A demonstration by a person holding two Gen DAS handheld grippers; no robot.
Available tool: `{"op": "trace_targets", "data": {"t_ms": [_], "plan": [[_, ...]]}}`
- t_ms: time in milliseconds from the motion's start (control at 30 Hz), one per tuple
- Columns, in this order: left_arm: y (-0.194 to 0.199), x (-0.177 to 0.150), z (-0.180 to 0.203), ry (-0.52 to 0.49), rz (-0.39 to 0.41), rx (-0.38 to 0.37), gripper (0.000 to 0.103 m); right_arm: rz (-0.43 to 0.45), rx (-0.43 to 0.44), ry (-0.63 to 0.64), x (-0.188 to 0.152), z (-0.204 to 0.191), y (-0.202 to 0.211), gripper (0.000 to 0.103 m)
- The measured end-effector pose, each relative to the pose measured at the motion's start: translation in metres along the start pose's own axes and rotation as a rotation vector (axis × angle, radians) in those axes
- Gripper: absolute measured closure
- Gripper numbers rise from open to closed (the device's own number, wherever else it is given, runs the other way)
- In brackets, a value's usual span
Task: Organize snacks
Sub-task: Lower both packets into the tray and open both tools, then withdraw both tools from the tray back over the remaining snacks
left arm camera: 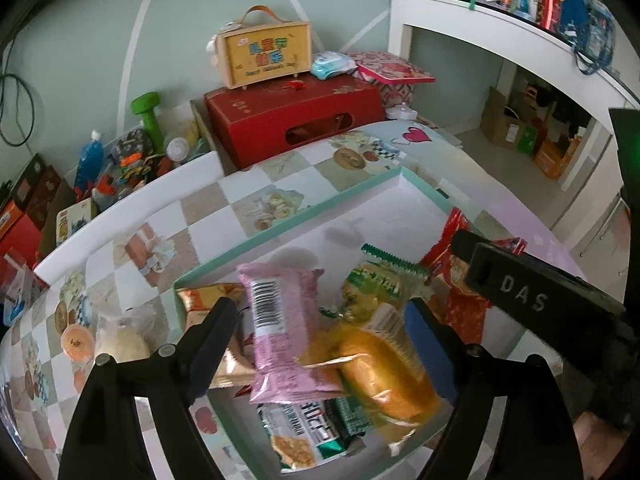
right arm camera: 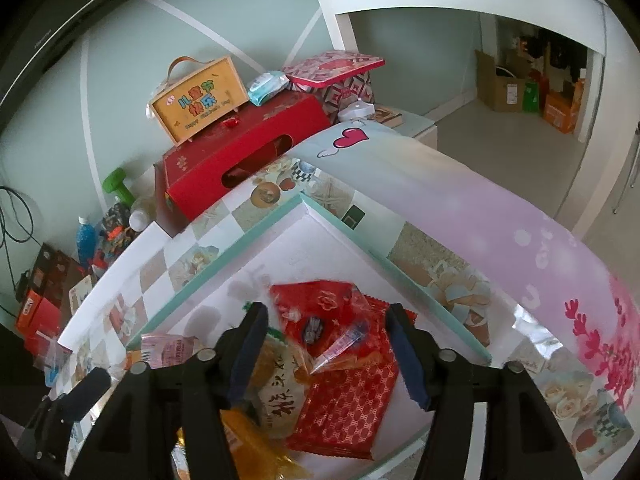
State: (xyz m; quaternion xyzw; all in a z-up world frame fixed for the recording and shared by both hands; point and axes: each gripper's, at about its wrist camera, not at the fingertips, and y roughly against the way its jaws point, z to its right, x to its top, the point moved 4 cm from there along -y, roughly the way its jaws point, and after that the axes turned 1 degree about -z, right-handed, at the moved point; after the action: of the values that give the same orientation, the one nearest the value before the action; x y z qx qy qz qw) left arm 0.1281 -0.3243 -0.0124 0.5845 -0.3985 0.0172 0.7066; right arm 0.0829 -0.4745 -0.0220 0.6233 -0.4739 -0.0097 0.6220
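Observation:
A shallow white tray with a mint-green rim [left arm camera: 304,216] [right arm camera: 240,240] sits on a patterned tablecloth and holds a pile of snack packets. My left gripper [left arm camera: 320,308] is open over the pile, with a pink packet [left arm camera: 280,332] and a yellow cake packet [left arm camera: 384,376] lying between its fingers, not pressed. My right gripper [right arm camera: 327,310] is open over a red packet [right arm camera: 344,380], which lies flat in the tray. A beige packet [right arm camera: 280,396] lies beside the red one. One finger of the right gripper [left arm camera: 520,292] shows at the right of the left wrist view.
A wrapped bun [left arm camera: 124,344] and an orange jelly cup [left arm camera: 78,342] lie on the cloth left of the tray. Behind the table stand a red box [left arm camera: 296,124], a yellow case with a handle [left arm camera: 266,54], a green dumbbell [left arm camera: 152,120] and a white shelf [left arm camera: 500,20].

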Motion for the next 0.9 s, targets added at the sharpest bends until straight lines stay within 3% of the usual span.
{"op": "trace_targets", "data": {"t_ms": [333, 433, 467, 567, 667, 900], "plan": [[0.010, -0.011, -0.043, 0.140, 0.011, 0.031, 0.017, -0.038, -0.022, -0.002, -0.002, 0.003, -0.005, 0.029], [0.009, -0.018, -0.059, 0.196, 0.005, 0.044, 0.016, -0.044, -0.029, 0.012, -0.003, -0.001, -0.004, 0.021], [0.008, -0.021, -0.066, 0.219, 0.003, 0.050, 0.015, -0.043, -0.029, 0.017, -0.003, -0.003, -0.004, 0.014], [0.007, -0.025, -0.079, 0.261, 0.006, 0.058, 0.005, -0.033, -0.028, 0.039, -0.003, -0.011, 0.000, 0.010], [0.007, -0.028, -0.087, 0.280, 0.019, 0.070, 0.005, -0.018, -0.032, 0.071, -0.004, -0.019, 0.003, 0.000], [0.003, -0.031, -0.096, 0.308, 0.010, 0.081, 0.004, -0.009, -0.035, 0.121, -0.005, -0.033, 0.005, 0.000]]}}
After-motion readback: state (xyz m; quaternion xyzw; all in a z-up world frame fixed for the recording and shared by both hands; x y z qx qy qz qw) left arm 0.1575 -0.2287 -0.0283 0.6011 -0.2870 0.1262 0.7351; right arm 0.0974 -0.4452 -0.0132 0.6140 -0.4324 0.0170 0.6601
